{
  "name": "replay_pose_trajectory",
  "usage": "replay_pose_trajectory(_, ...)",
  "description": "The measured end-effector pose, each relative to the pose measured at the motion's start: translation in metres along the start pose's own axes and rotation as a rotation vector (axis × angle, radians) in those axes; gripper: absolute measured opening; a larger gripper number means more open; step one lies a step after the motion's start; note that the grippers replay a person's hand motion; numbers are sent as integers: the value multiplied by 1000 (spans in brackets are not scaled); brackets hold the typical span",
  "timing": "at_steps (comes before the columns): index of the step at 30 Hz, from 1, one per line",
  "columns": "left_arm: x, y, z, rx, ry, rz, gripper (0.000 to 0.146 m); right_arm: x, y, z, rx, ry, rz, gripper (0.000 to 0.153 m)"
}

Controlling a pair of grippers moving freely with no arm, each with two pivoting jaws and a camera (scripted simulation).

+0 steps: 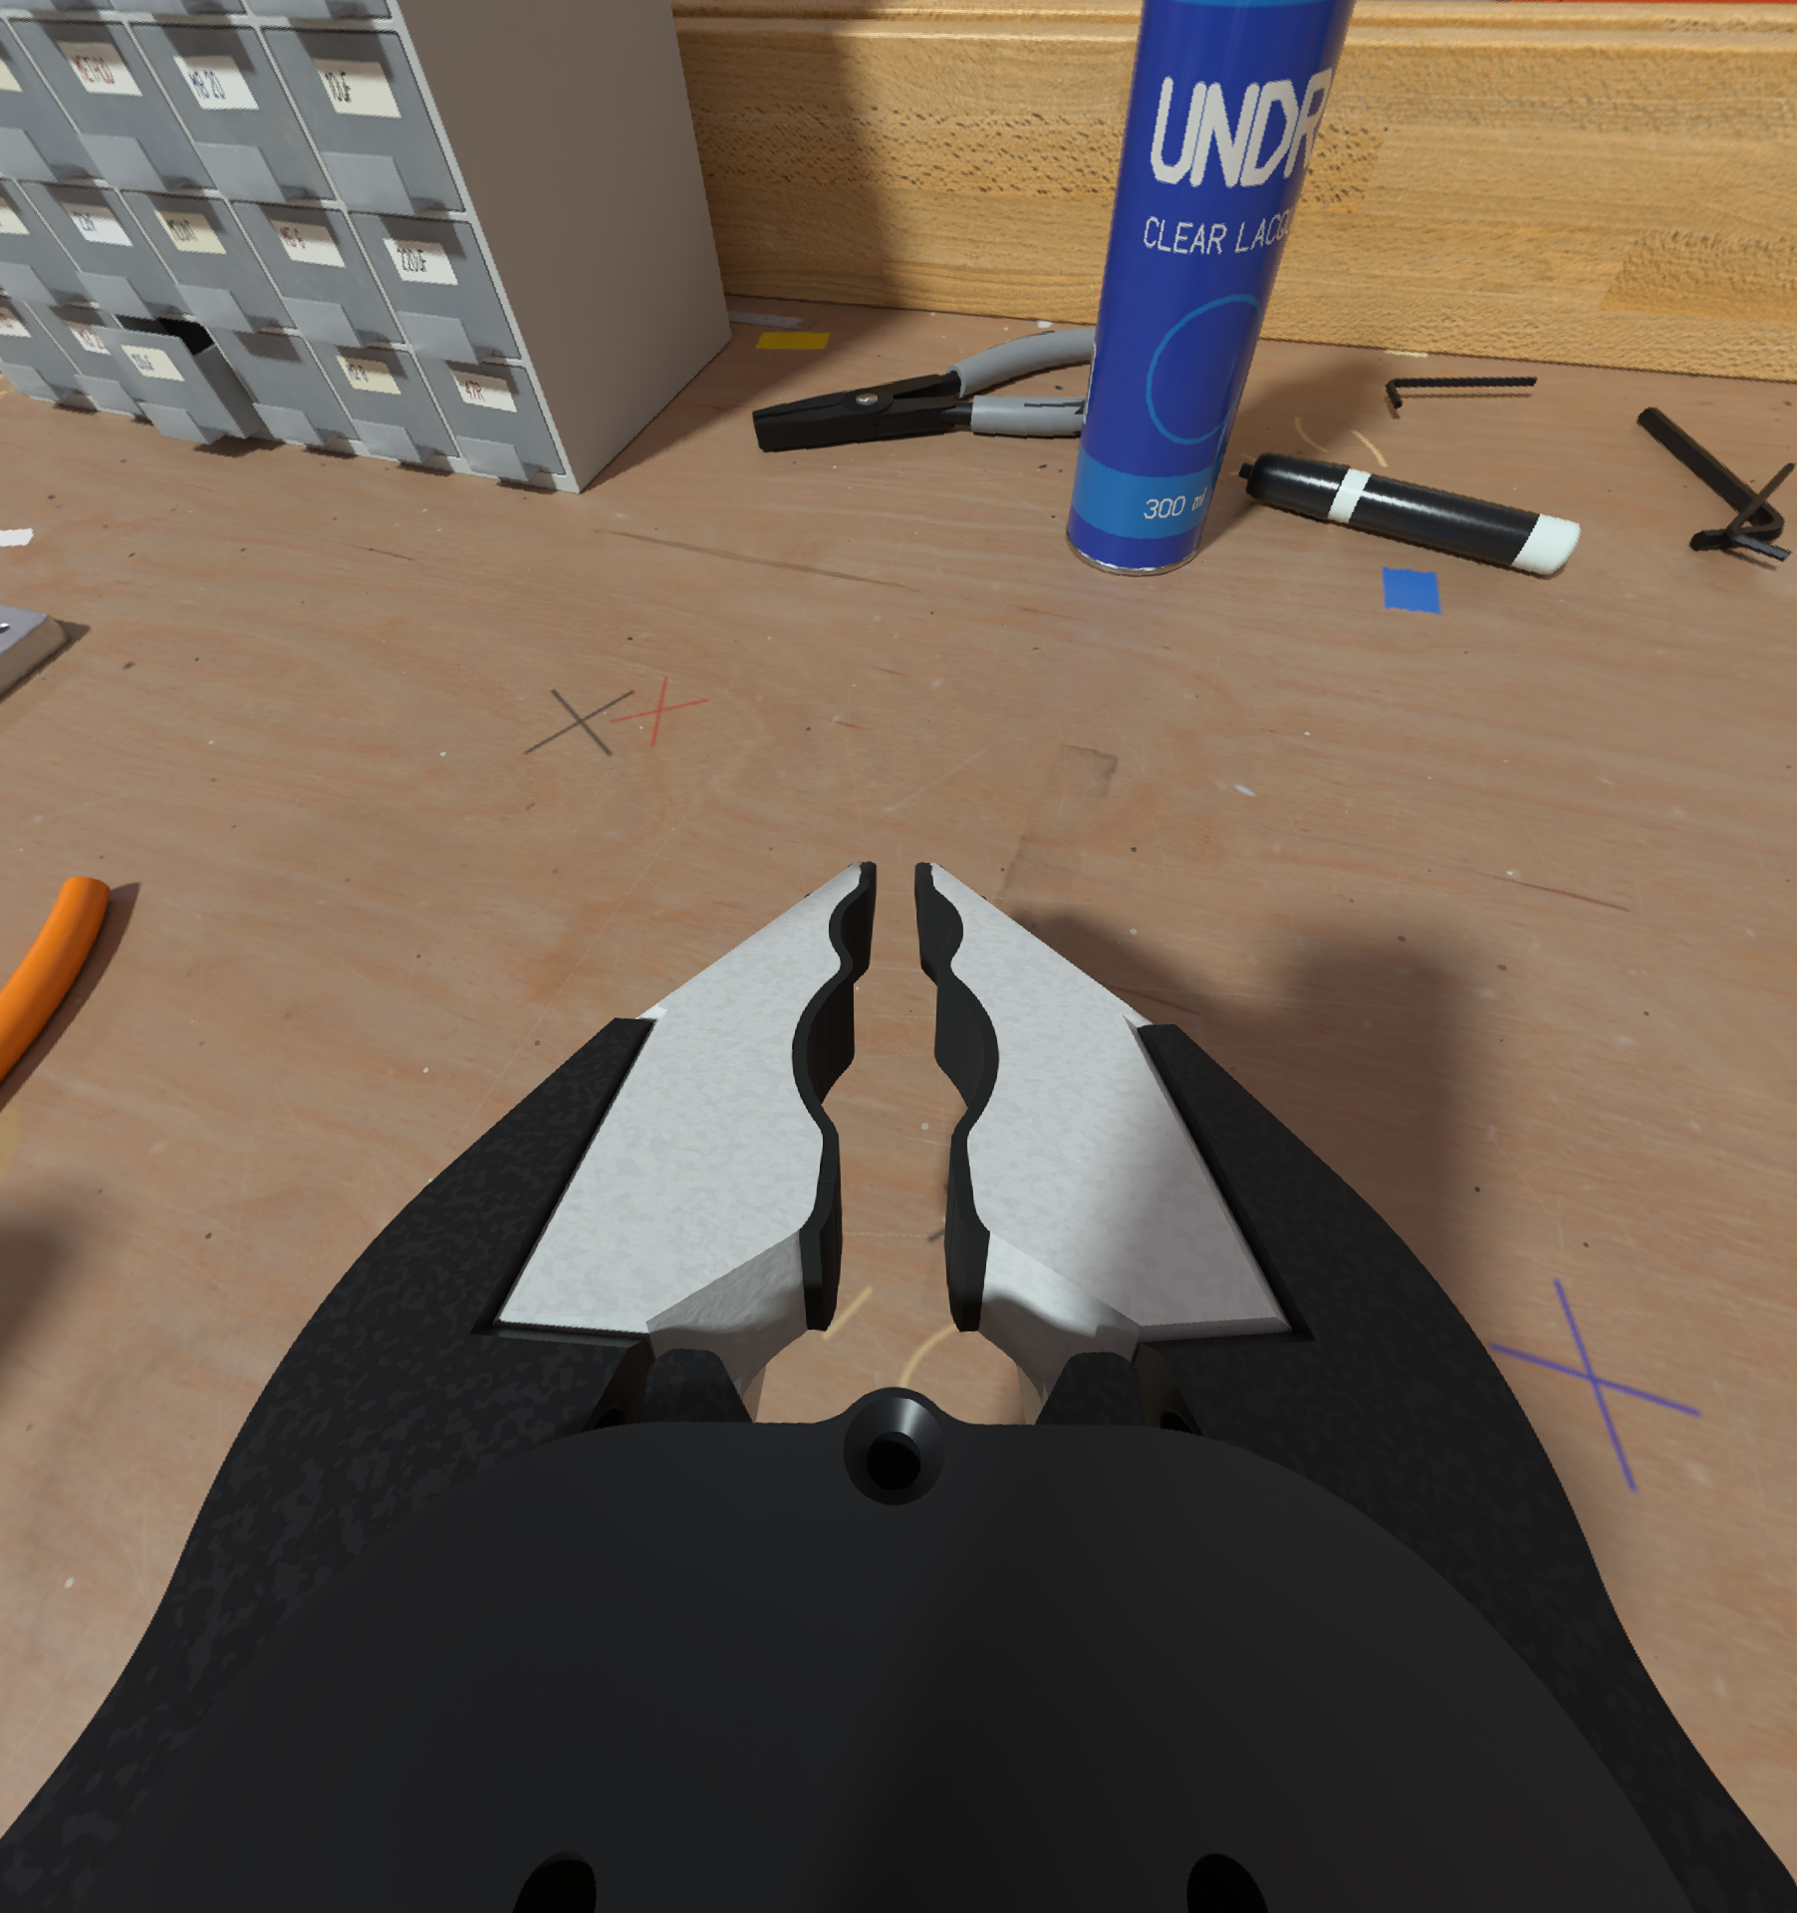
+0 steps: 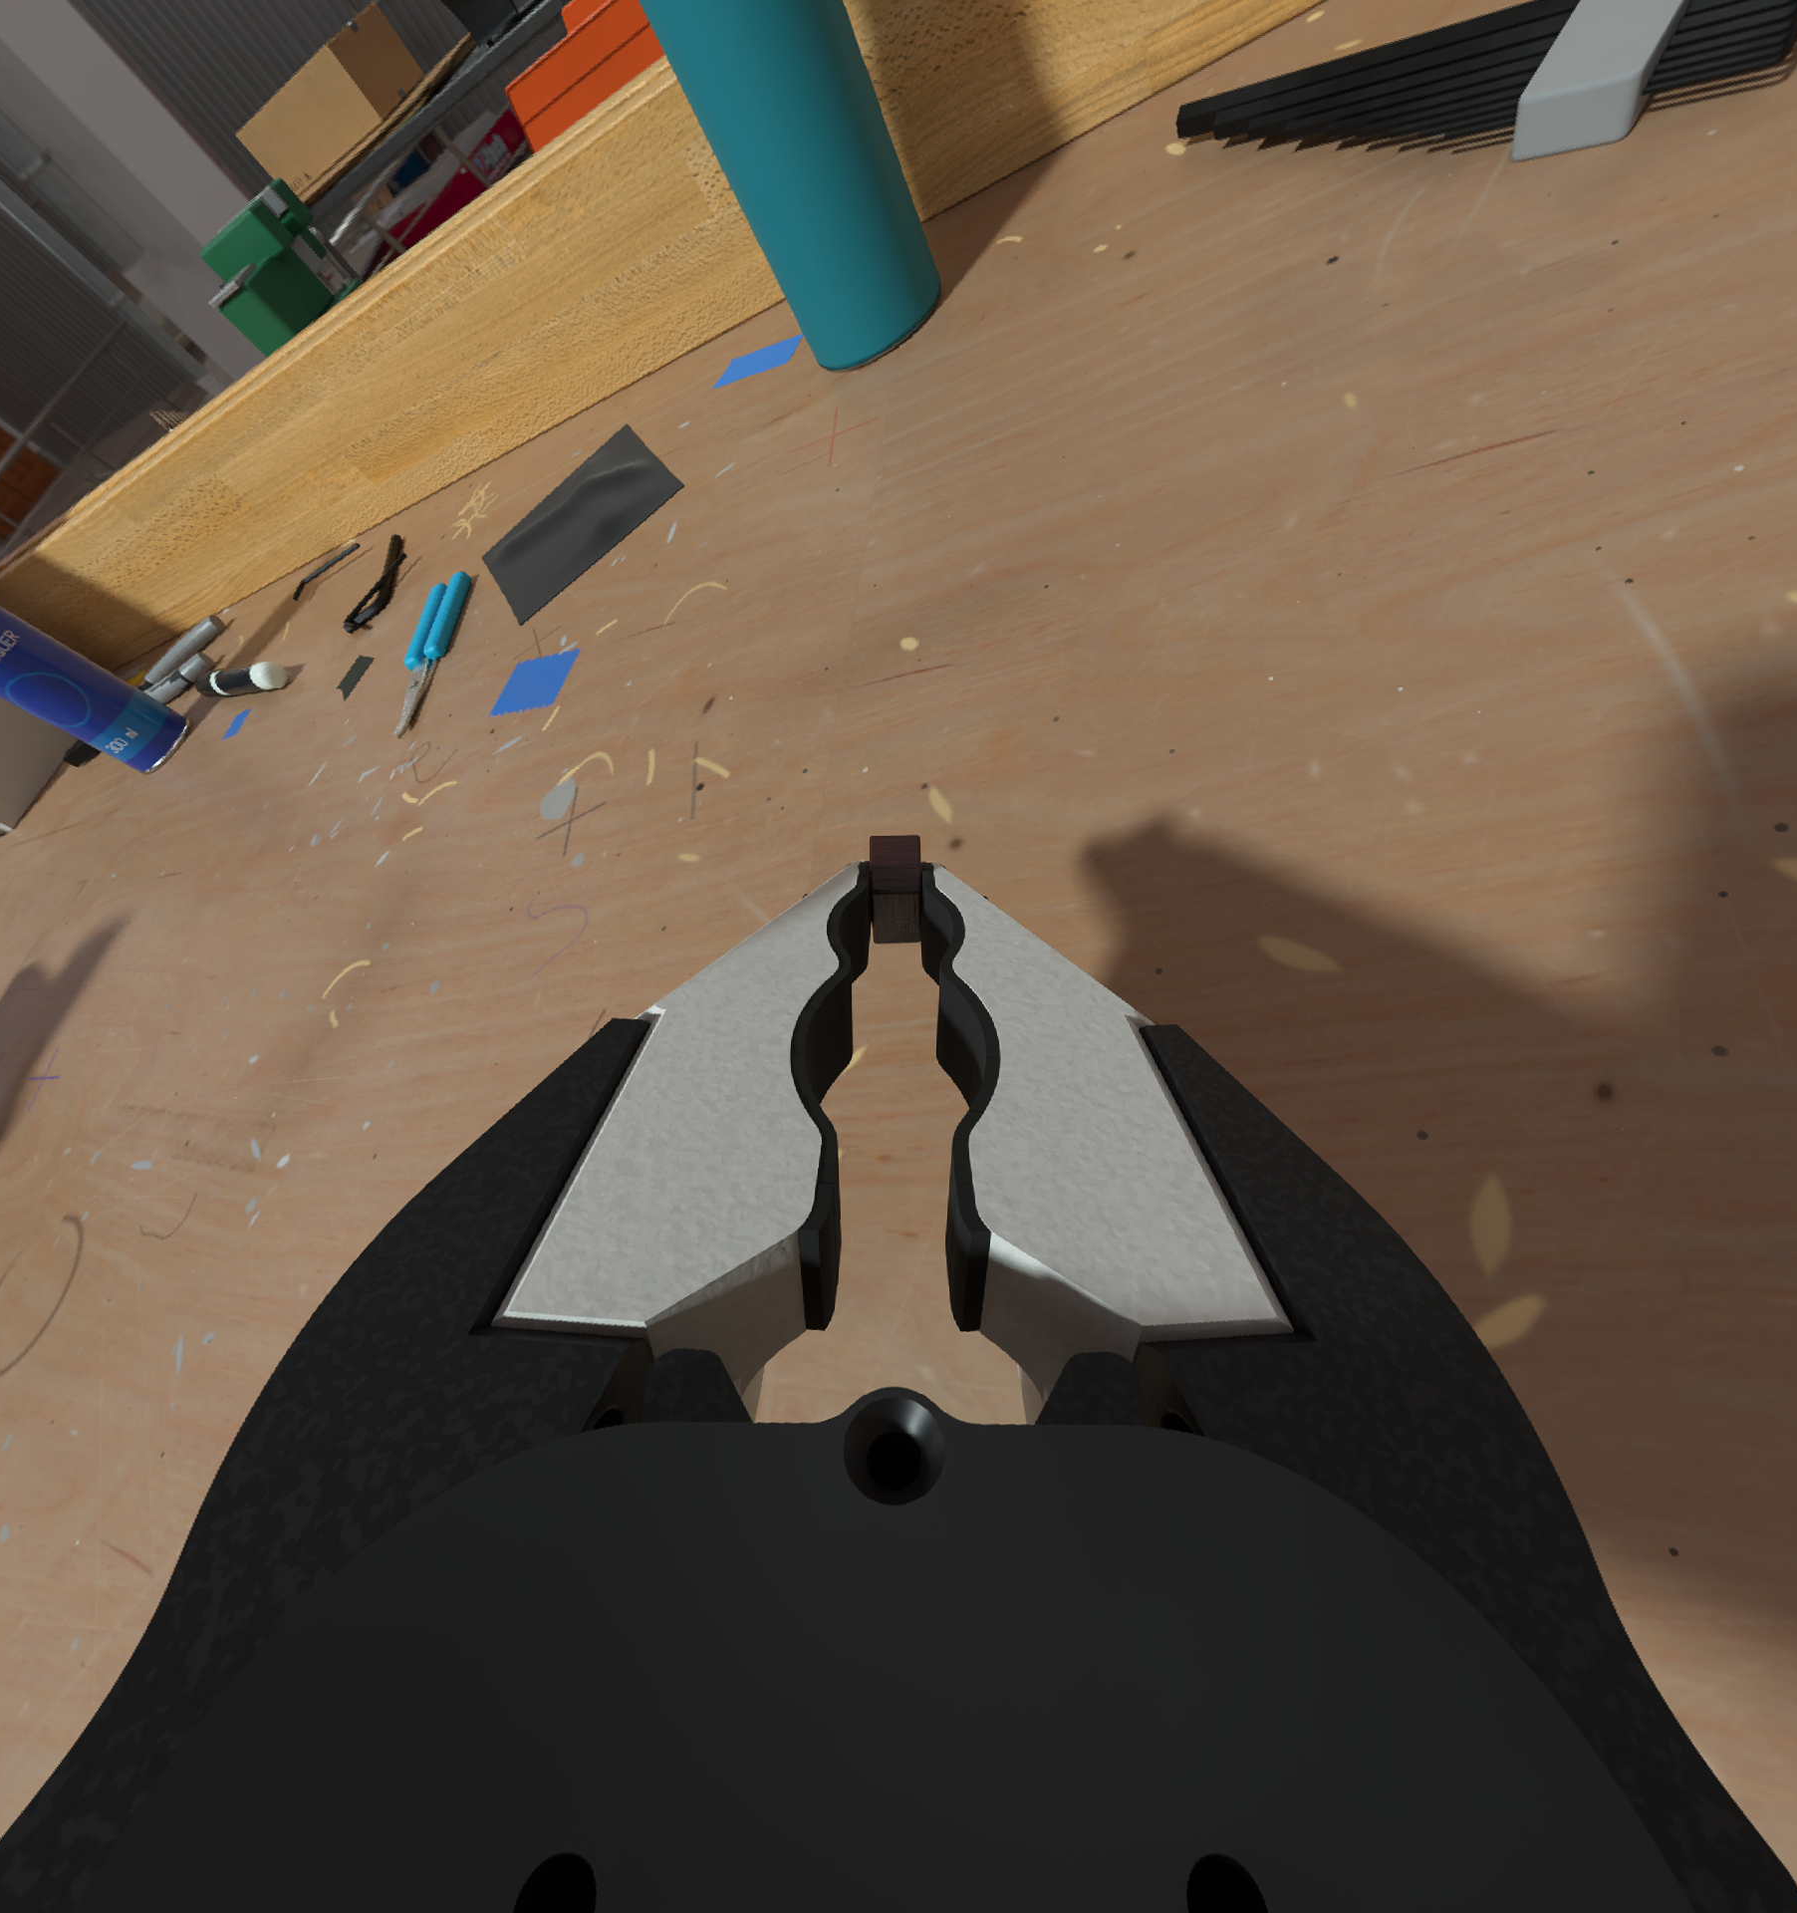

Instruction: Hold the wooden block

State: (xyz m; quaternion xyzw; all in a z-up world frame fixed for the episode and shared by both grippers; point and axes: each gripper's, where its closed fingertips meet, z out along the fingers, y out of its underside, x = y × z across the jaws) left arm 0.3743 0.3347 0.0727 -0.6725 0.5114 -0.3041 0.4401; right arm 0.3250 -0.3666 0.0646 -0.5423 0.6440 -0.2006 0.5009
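One wooden block (image 2: 894,890) between closed jaws.

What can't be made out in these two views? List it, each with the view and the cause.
- Wooden block, right wrist view: its sides are covered by the right tool's fingers.
- Spray can, left wrist view: its top is cut off by the upper edge.
- Teal cylinder, right wrist view: its top is cut off by the upper edge.
- Orange-handled tool, left wrist view: its working end runs past the left edge.
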Motion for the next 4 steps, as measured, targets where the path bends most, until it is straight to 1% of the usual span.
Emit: replay_pose_trajectory(4,0,0,1,1,21,-6,5,0,0,0,0,-1,1,8)
